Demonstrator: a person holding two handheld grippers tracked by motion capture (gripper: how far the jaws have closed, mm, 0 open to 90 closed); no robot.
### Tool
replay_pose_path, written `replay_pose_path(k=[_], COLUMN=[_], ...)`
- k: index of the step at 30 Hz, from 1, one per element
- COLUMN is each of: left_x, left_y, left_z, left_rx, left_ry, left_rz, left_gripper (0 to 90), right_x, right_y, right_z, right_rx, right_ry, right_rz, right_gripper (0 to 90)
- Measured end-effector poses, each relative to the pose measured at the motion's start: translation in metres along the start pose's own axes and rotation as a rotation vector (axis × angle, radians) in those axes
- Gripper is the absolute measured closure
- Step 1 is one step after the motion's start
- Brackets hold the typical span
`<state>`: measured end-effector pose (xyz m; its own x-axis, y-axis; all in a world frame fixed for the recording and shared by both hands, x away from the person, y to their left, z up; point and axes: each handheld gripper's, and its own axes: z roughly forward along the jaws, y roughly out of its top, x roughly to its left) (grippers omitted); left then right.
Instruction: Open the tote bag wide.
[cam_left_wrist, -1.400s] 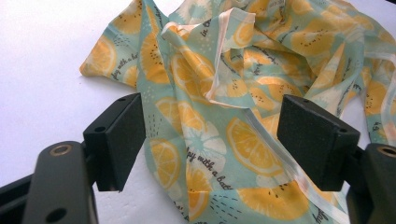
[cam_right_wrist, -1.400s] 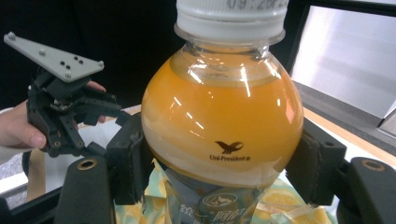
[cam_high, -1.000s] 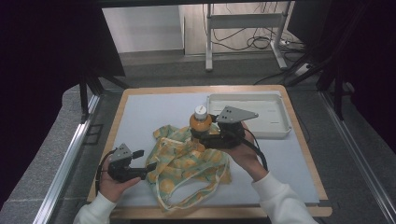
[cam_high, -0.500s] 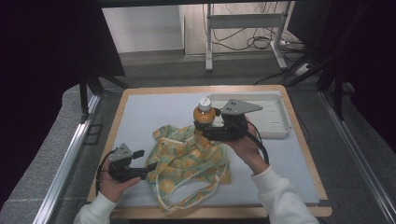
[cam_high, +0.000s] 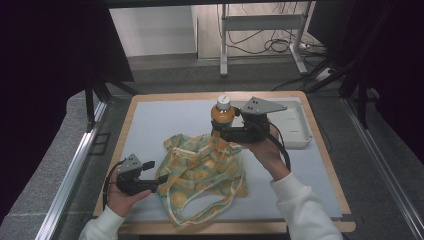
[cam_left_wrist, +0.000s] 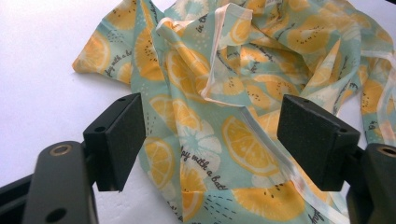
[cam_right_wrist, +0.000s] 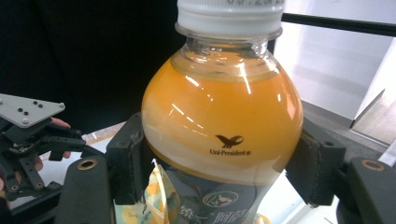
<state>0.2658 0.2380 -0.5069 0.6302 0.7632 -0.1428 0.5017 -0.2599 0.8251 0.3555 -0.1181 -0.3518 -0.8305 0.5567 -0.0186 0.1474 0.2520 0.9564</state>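
Observation:
An orange-drink bottle (cam_high: 222, 113) with a white cap stands upright above the far edge of the lemon-print cloth bag (cam_high: 205, 165). My right gripper (cam_high: 219, 131) is shut on its lower body. In the right gripper view both pads press the sides of the bottle (cam_right_wrist: 219, 126), with a scrap of the bag showing below it inside the right gripper (cam_right_wrist: 219, 163). My left gripper (cam_high: 156, 172) rests at the bag's near-left edge, open. In the left gripper view the crumpled bag (cam_left_wrist: 233, 84) lies on the mat between the wide jaws of the left gripper (cam_left_wrist: 219, 140), untouched by the pads.
A white tray (cam_high: 296, 125) sits at the far right of the pale mat (cam_high: 160, 125), just behind my right hand. A wooden rim (cam_high: 330, 165) frames the table. The bag's loose straps (cam_high: 200, 212) trail toward the near edge. The left gripper (cam_right_wrist: 28, 135) appears at the left of the right gripper view.
My right gripper has lifted the bottle and carried it a little farther back and to the right, off the bag. The left gripper and the bag's near part stayed put.

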Motion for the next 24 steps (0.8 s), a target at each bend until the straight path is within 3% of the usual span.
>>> replay_pose_path(k=[8, 24], left_x=[0.0, 0.001], left_y=[0.0, 0.0], left_z=[0.001, 0.001], left_rx=[0.002, 0.013], left_ry=[-0.003, -0.004], left_rz=[-0.006, -0.004], left_gripper=[23.8, 23.8], right_x=[-0.008, -0.037], right_y=[0.003, 0.0], right_z=[0.0, 0.011], right_rx=[0.003, 0.029], right_ry=[-0.017, -0.065], right_rz=[-0.001, 0.013], right_gripper=[31.8, 31.7])
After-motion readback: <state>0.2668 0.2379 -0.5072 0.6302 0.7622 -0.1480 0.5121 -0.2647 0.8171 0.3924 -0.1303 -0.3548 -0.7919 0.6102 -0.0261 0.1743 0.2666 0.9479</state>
